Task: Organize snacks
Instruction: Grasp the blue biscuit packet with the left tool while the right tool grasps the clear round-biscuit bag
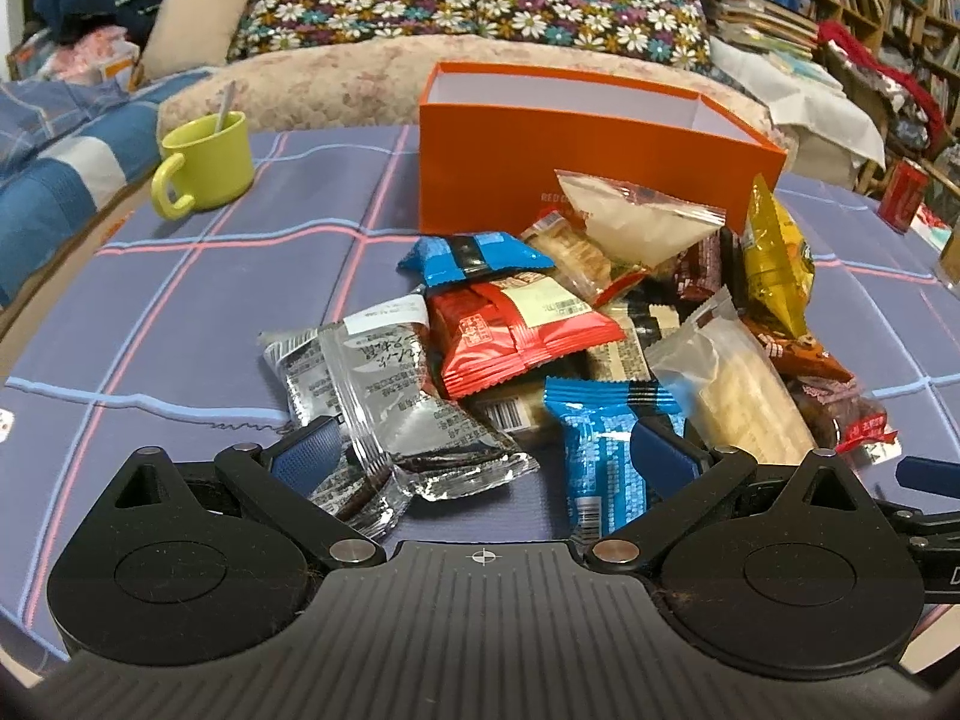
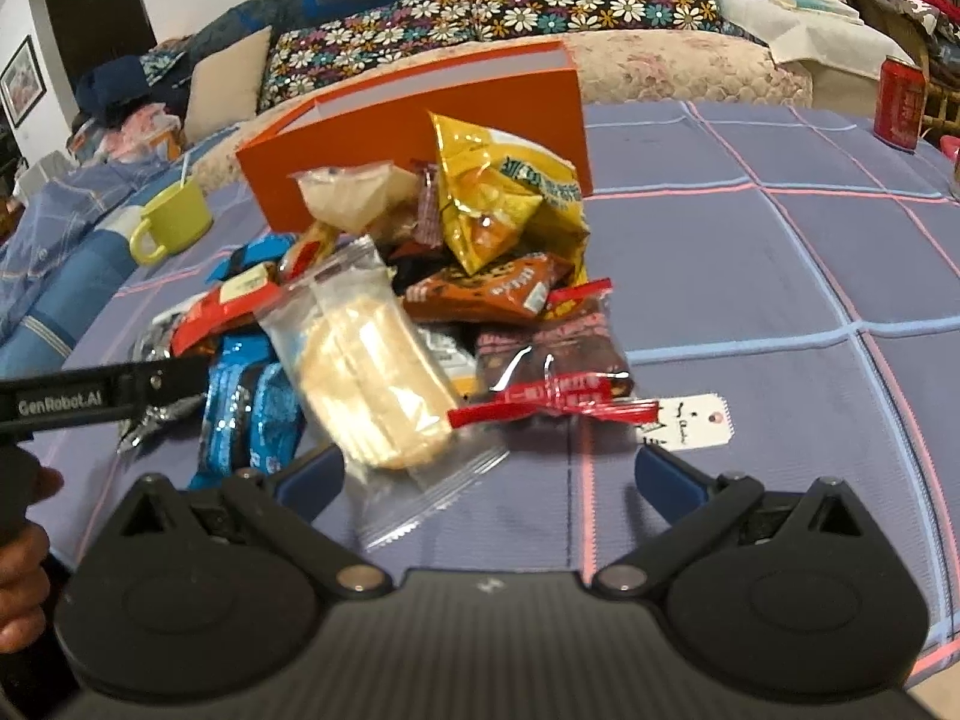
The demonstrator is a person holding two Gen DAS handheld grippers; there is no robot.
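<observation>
Both grippers spread, empty: left gripper (image 1: 480, 450) straddles silver packet (image 1: 390, 414); right gripper (image 2: 489, 471) faces clear-wrapped pastry (image 2: 372, 384), lengthwise ahead.

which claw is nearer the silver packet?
Left. The left claw straddles the silver packet, its left finger touching it. The right claw sits across the pile, at the clear-wrapped cake.
</observation>
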